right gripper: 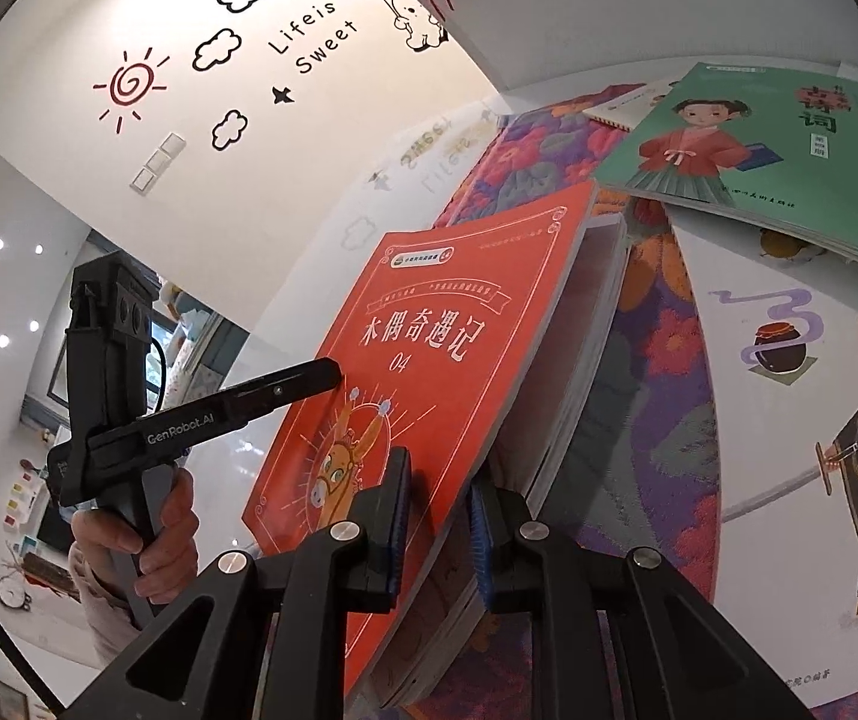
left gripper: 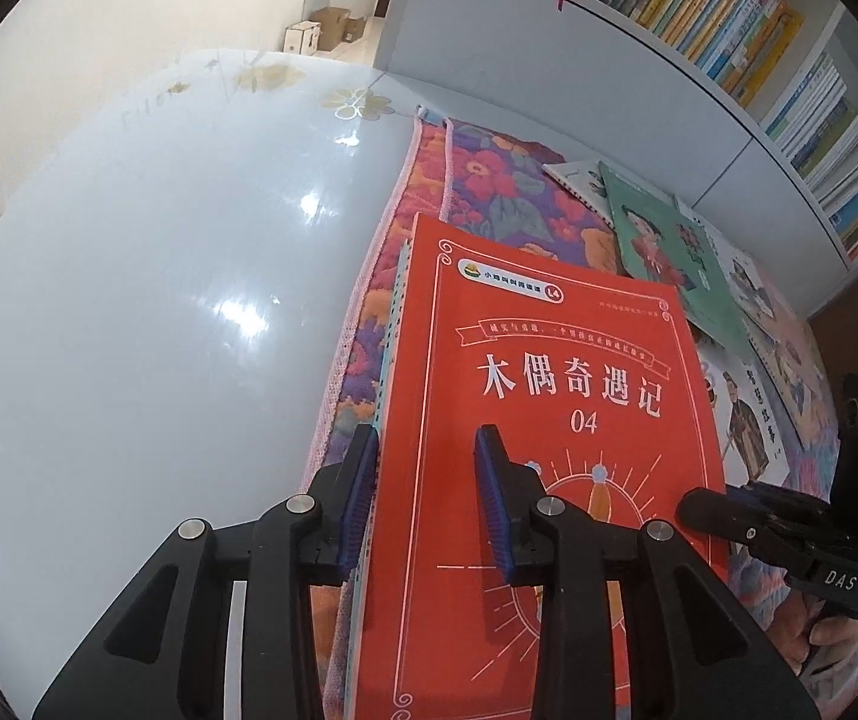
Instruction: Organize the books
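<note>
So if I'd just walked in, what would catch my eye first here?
Probably the bright red paperback book, held up off the floral quilted cloth with both grippers clamped on it: the left gripper on its spine side, the right gripper on its open page edge. Next, the green-covered picture book lying beyond it, and the white bookshelf packed with colourful spines at the right.
</note>
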`<state>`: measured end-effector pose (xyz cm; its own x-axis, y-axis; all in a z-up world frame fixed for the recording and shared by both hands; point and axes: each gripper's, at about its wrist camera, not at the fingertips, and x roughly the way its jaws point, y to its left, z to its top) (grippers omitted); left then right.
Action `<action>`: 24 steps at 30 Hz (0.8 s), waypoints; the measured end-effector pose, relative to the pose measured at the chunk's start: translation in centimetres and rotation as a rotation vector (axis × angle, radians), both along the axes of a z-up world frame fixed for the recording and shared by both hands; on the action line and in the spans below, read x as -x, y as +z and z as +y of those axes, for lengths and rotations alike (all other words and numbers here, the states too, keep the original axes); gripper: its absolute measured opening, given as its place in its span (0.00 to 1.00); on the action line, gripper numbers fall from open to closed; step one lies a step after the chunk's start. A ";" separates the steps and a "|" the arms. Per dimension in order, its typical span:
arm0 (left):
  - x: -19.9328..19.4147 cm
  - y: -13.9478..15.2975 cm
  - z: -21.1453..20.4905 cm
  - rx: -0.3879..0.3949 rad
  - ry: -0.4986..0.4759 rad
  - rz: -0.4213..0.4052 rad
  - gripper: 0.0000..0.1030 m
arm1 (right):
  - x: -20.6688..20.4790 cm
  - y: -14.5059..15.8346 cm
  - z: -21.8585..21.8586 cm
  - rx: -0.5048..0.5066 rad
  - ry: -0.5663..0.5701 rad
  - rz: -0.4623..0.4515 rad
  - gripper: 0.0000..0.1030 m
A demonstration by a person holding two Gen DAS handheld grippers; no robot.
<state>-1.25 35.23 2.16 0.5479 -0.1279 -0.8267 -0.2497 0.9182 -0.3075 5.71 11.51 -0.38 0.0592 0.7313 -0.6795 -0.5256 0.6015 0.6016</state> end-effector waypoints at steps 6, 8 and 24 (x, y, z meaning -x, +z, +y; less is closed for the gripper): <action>0.2 0.3 -0.5 -0.046 0.036 -0.003 0.31 | 0.4 0.4 -0.2 -0.035 -0.023 0.044 0.48; 0.5 0.8 -0.7 -0.088 0.057 0.002 0.31 | 0.5 0.9 -0.2 -0.018 -0.051 0.043 0.54; 0.6 5.8 -9.2 -0.099 0.002 -0.093 0.36 | -2.5 4.1 -13.3 0.009 -0.319 0.059 0.62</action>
